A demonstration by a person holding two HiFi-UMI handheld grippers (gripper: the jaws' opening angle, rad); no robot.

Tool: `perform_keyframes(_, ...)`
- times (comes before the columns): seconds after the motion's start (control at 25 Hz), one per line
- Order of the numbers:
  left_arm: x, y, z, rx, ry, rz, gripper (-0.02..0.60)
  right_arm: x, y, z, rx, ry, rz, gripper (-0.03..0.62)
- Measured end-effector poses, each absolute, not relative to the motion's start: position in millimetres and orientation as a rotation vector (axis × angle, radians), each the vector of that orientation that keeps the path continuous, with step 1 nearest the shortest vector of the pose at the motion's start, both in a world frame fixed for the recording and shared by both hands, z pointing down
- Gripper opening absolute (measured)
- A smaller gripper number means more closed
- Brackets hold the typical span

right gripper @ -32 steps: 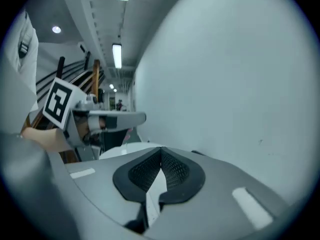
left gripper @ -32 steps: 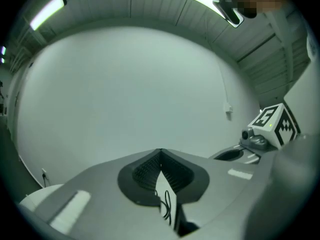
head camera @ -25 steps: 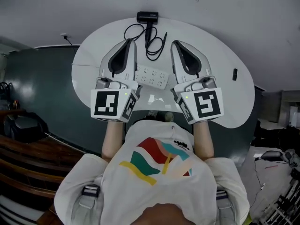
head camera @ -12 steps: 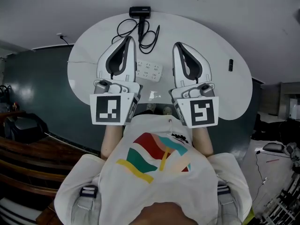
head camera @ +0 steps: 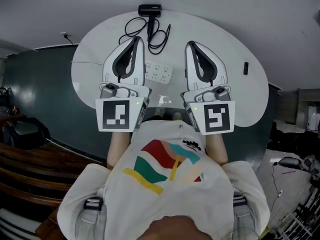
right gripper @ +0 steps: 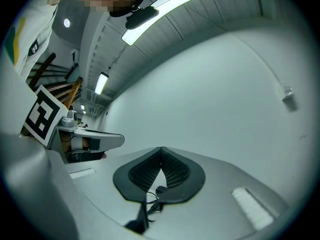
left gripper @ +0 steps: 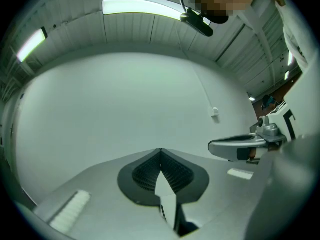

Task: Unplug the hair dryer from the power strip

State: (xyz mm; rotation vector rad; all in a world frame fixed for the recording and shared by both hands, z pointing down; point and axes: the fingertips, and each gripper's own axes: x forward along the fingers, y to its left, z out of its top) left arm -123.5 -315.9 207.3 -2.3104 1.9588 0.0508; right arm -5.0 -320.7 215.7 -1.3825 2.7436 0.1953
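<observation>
Long ceiling strips (left gripper: 140, 6) light my room from above, blown out white in the left gripper view and right gripper view, which bend hard and go black at the edges. My left tongs (left gripper: 160, 153) and right tongs (right gripper: 161, 150) are evenly lit. In my head view the white counter (head camera: 240, 99) glares faintly and the surroundings are dim

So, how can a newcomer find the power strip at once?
Start at the white oval table in the head view. The power strip shows between the left gripper and the right gripper, nearer than the black hair dryer and its coiled cable. It alone is a flat white block with rows of sockets.
</observation>
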Motion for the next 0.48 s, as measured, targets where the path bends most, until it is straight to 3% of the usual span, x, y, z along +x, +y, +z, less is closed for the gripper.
perform_keyframes(0.48, -124.1, -315.0, 204.7, -2.324, 1.940, 0.065, 0.000, -5.0, -319.1, 211.6, -1.376, 2.741, 0.196, 0.013)
